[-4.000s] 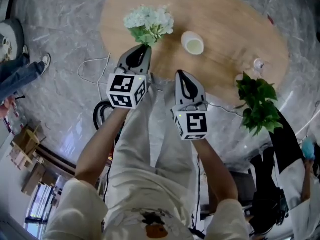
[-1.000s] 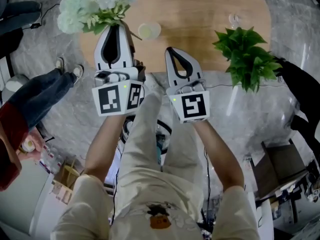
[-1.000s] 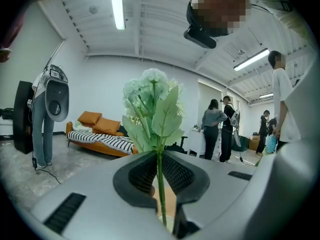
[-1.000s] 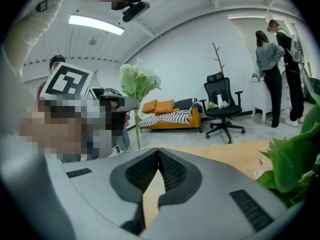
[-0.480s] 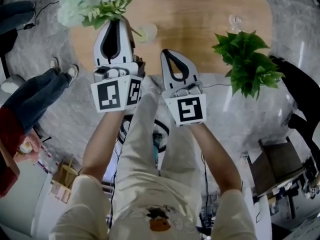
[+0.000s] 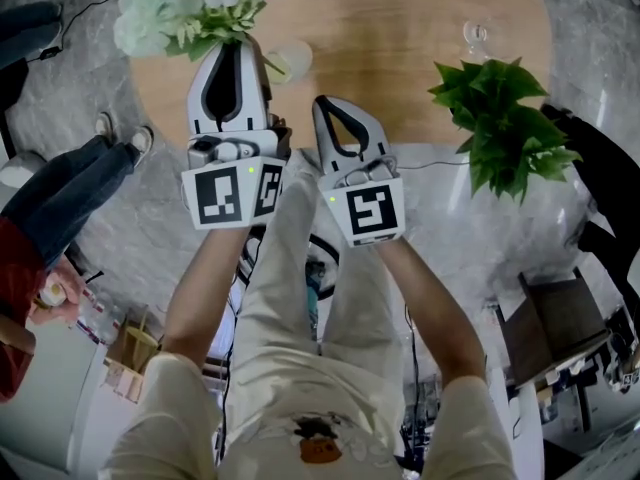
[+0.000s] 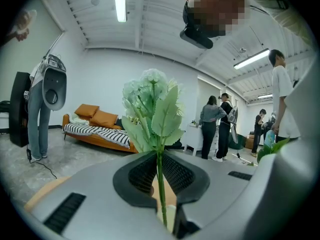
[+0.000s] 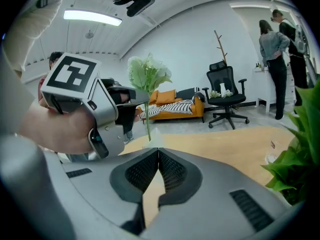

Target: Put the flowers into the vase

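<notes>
A bunch of pale green-white flowers (image 6: 190, 3) on a thin green stem (image 7: 161, 184) is held by my left gripper (image 6: 232, 43), which is shut on the stem. In the left gripper view the flower head (image 7: 152, 109) stands upright above the jaws. The small white vase (image 6: 292, 61) stands on the wooden table (image 6: 400, 38), just right of the left gripper and partly hidden by it. The stem's lower end comes down at the vase (image 8: 151, 141); whether it is inside I cannot tell. My right gripper (image 6: 325, 103) is shut with nothing in it, close beside the left one.
A leafy green plant (image 6: 510, 128) stands at the table's right edge, with a clear glass (image 6: 477, 38) behind it. People stand on the marble floor to the left (image 6: 60, 188). Cables lie on the floor under the table's near edge.
Both grippers have come down a little. The right gripper has shifted left, closer to the left one. The vase is now partly covered by the left gripper.
</notes>
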Motion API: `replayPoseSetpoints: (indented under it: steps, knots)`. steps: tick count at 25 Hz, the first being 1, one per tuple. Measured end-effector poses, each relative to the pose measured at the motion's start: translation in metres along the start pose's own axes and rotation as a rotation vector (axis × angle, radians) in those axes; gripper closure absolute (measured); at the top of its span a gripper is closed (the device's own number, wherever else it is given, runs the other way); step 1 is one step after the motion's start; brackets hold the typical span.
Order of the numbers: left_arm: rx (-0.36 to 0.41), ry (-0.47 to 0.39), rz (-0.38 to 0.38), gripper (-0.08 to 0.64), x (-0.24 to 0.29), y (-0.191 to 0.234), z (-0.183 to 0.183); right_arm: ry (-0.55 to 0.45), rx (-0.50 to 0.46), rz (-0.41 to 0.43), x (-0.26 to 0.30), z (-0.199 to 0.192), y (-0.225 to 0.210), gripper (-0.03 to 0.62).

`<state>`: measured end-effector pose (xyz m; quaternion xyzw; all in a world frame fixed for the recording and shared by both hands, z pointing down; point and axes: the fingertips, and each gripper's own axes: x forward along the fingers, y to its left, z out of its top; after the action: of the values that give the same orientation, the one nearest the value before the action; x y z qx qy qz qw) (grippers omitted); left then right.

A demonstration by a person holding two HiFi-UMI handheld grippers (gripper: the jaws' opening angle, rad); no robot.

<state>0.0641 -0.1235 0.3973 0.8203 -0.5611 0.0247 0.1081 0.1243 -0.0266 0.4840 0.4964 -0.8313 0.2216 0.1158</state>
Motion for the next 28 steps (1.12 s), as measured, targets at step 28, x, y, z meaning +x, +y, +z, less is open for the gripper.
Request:
replayPoseSetpoints:
  steps: [28]
  knots:
    - [0.011,0.013,-0.108,0.525,-0.011,-0.010,-0.043,0.053,-0.169,0.133,0.036,-0.035,0.010,0.385]
